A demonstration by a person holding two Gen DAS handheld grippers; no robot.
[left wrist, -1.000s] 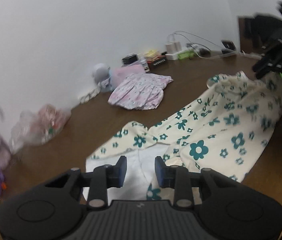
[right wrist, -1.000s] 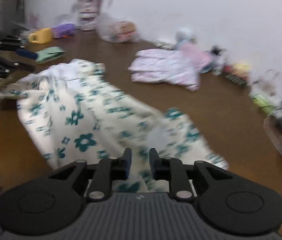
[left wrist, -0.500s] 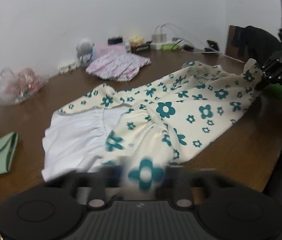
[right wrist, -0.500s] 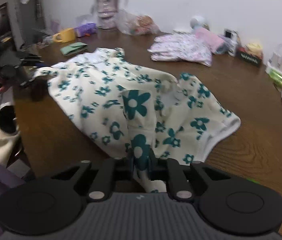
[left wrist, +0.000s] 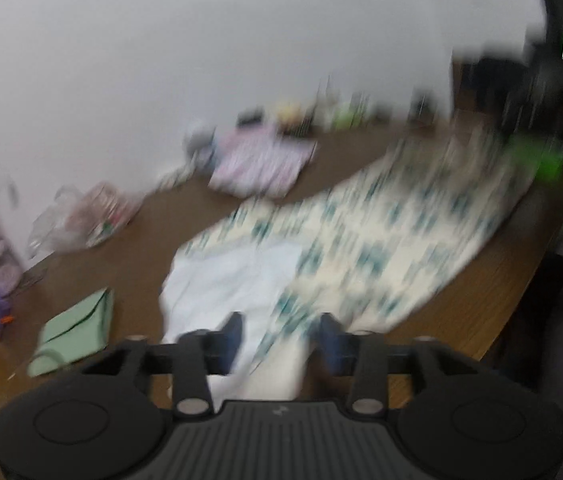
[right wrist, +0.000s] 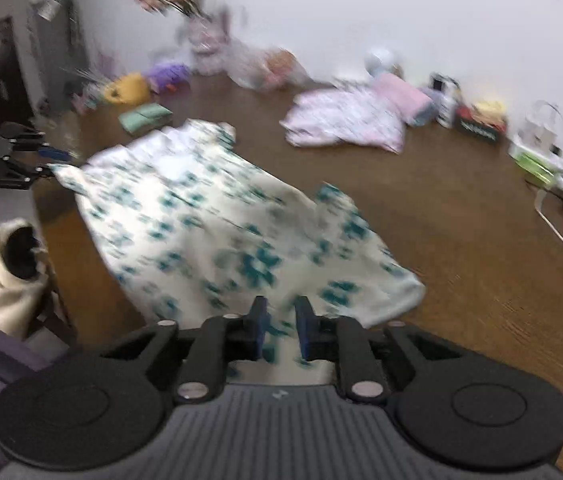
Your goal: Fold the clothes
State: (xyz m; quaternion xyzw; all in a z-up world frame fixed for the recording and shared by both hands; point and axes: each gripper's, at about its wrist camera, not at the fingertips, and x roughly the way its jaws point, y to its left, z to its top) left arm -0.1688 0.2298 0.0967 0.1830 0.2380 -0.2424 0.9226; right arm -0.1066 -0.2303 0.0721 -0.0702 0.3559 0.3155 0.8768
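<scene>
Left wrist view: blurred by motion; the left gripper (left wrist: 279,338) hangs low over the near end of the floral garment (left wrist: 381,232), jaws spread wide, cloth passing between the fingers with no clamping visible.
Right wrist view: the right gripper (right wrist: 280,326) sits at the near hem of the floral garment (right wrist: 217,216), jaws at a narrow gap with cloth lying in it; whether the pads press the fabric, I cannot tell.
Garment: cream with teal flowers and a white lining (left wrist: 237,276), spread flat across the brown table (right wrist: 461,216), running from its near edge toward the middle.
Far side: a pink folded garment (right wrist: 345,120) lies well apart from the floral one, near the wall.
Left of table: a green pouch (left wrist: 75,330) lies beside the white lining, not touching it.
Far left: a flower vase (right wrist: 205,40) and a yellow mug (right wrist: 129,88).
Far right: a power strip (right wrist: 537,160) with white cables.
</scene>
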